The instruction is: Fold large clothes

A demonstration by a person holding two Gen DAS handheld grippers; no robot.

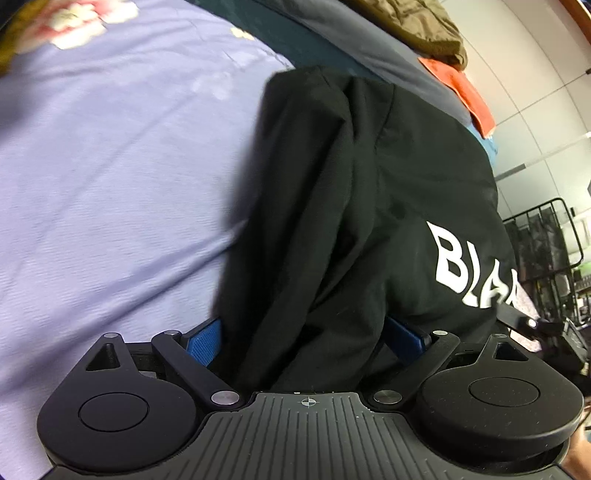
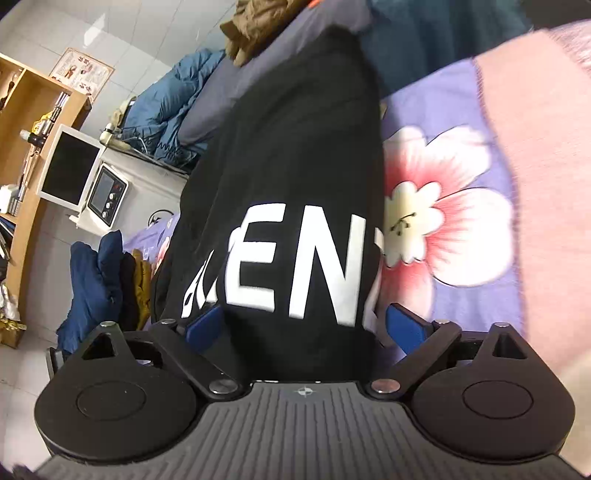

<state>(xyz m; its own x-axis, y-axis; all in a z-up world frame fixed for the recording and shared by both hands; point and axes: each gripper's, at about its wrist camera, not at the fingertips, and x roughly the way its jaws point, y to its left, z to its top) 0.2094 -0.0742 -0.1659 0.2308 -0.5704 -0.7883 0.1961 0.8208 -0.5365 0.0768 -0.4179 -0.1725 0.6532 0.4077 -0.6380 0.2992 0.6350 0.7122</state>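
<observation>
A black garment [image 1: 369, 184] with large white letters lies lengthwise on a purple bed sheet [image 1: 110, 184] printed with pink flowers. In the left wrist view a bunched fold of it runs into my left gripper [image 1: 303, 332], whose blue pads [image 1: 205, 341] stand wide apart on either side of the cloth. In the right wrist view the lettered part of the garment [image 2: 295, 147] fills the gap of my right gripper [image 2: 303, 325]. Its jaws are also wide, with the pads [image 2: 404, 330] beside the cloth and not visibly pinching it. The flowered sheet [image 2: 461, 155] shows to the right.
At the far end of the bed are an olive garment [image 1: 417, 26], an orange cloth [image 1: 469, 96] and dark blue bedding [image 2: 443, 40]. A blue padded jacket [image 2: 170, 99], a wooden shelf [image 2: 33, 110], a white monitor [image 2: 70, 170] and hanging dark clothes [image 2: 96, 288] stand left of the bed.
</observation>
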